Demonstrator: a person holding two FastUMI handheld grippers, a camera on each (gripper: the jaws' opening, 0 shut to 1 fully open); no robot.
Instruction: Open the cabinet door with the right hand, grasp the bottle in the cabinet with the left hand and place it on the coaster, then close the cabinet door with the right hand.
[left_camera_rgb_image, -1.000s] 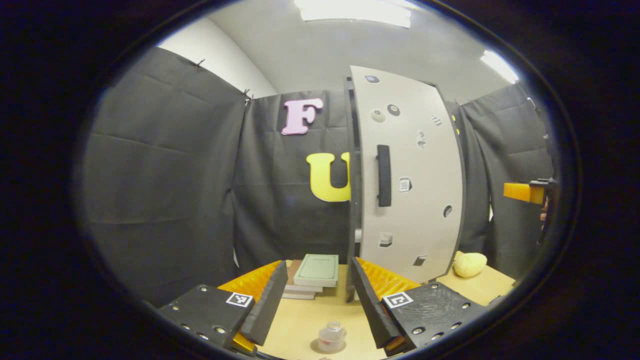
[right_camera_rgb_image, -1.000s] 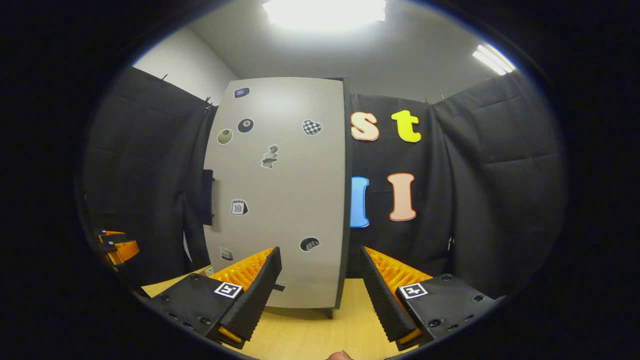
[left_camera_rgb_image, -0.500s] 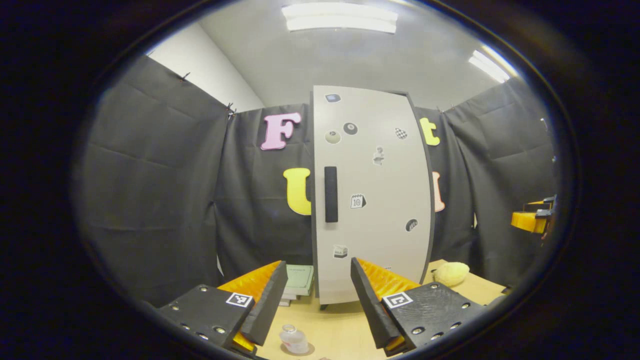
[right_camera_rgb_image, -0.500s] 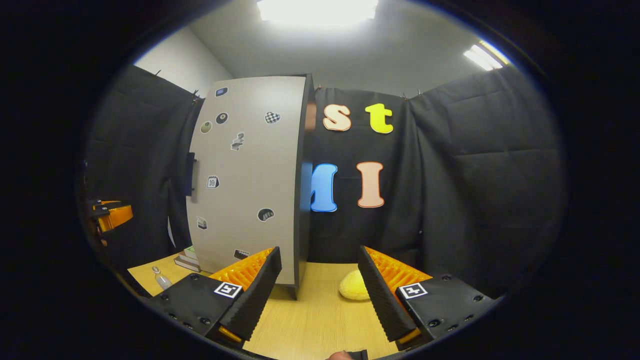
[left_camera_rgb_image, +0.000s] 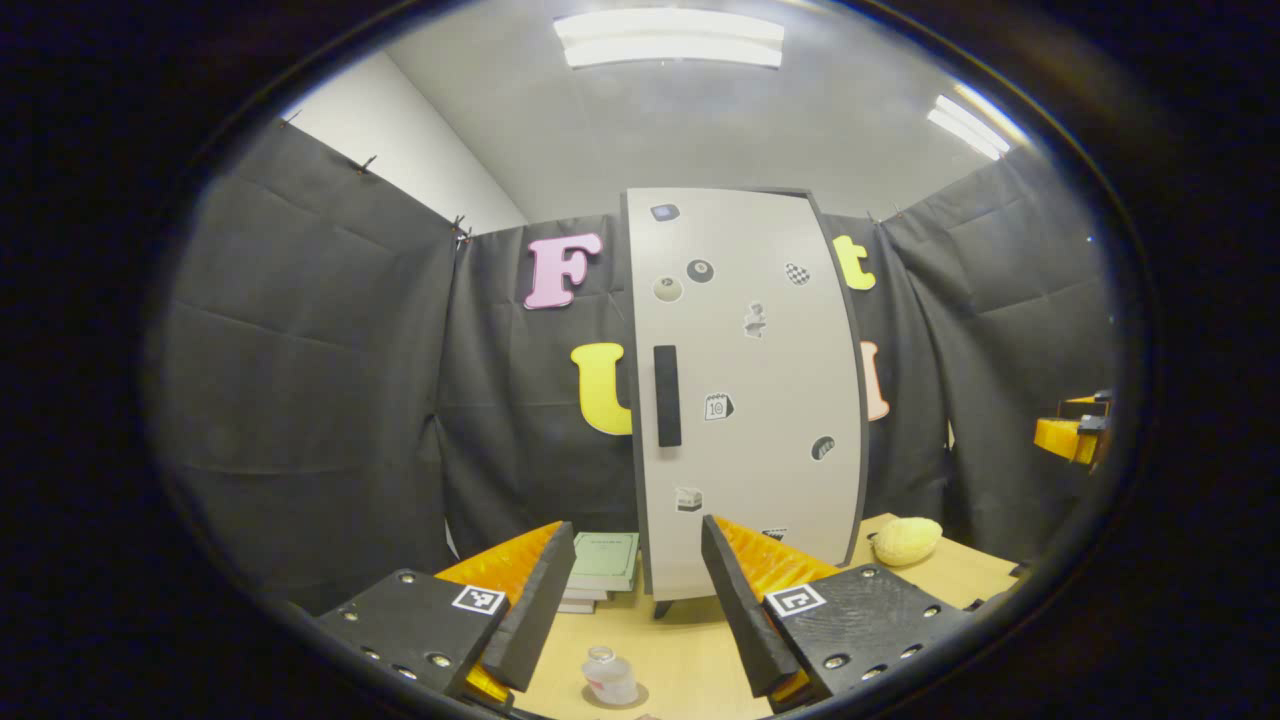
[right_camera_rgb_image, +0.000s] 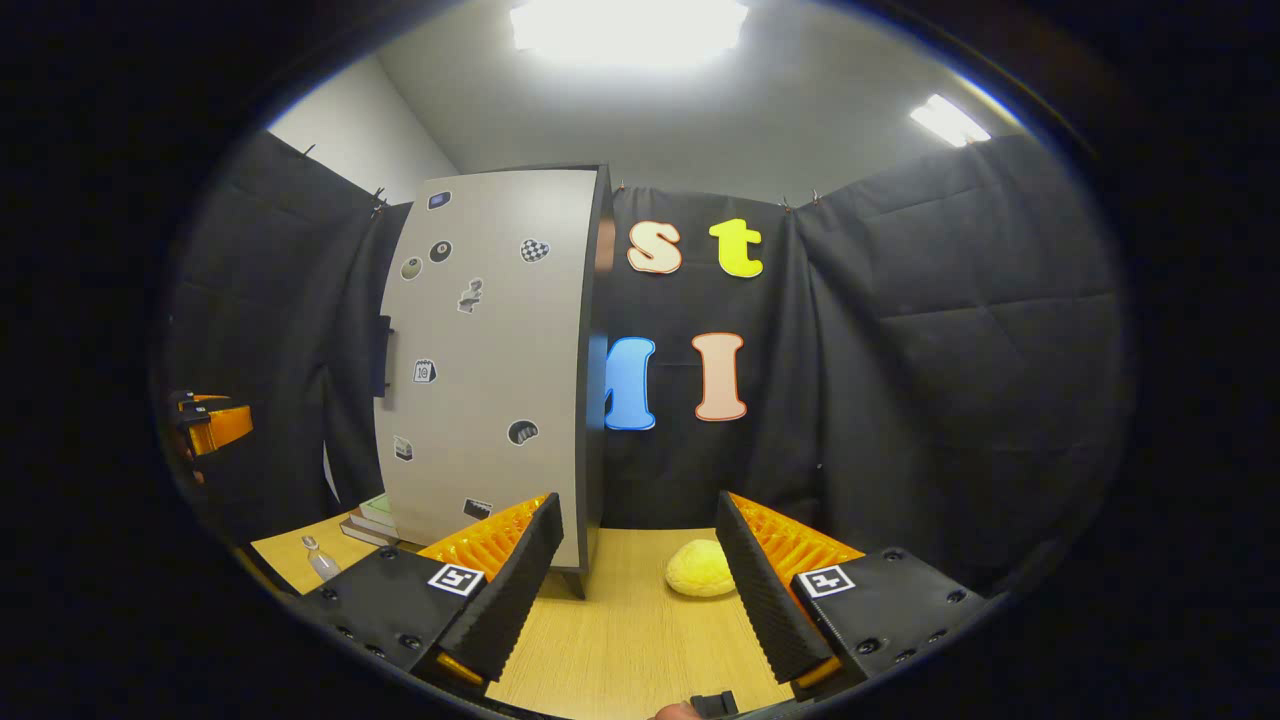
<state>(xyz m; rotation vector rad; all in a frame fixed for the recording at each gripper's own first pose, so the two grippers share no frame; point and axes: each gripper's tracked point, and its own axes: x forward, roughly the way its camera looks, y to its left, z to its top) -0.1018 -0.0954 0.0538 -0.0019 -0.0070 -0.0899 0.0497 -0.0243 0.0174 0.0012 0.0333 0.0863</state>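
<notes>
Left gripper (left_camera_rgb_image: 628, 600) wide open, nothing between its fingers, held low over the surface (left_camera_rgb_image: 690, 665) in front of the cabinet (left_camera_rgb_image: 745, 395). Bottle (left_camera_rgb_image: 609, 677) stands upright on the coaster (left_camera_rgb_image: 630, 697), on the surface just in front of the cabinet and a little to its left, showing in the gap between the left gripper's fingers. Cabinet door (left_camera_rgb_image: 750, 440) lies flat against the cabinet front, dark handle (left_camera_rgb_image: 667, 395) upright near the door's left edge, small stickers scattered over its face. Stack of books (left_camera_rgb_image: 603, 565) sits on the surface just left of the cabinet's foot. Yellow lump (left_camera_rgb_image: 906, 540) lies on the surface to the cabinet's right. Right gripper (right_camera_rgb_image: 640, 585) also wide open and holding nothing, off to the cabinet's right and looking at the cabinet (right_camera_rgb_image: 490, 370) from an angle; its edge also shows far right in the left gripper view (left_camera_rgb_image: 1070, 435). In the right gripper view the lump (right_camera_rgb_image: 702, 570) lies between the fingers, right of the cabinet's foot; books (right_camera_rgb_image: 370, 518) and bottle (right_camera_rgb_image: 320, 560) show left of the cabinet, and part of the left gripper (right_camera_rgb_image: 215, 425) sits at the far left edge.
</notes>
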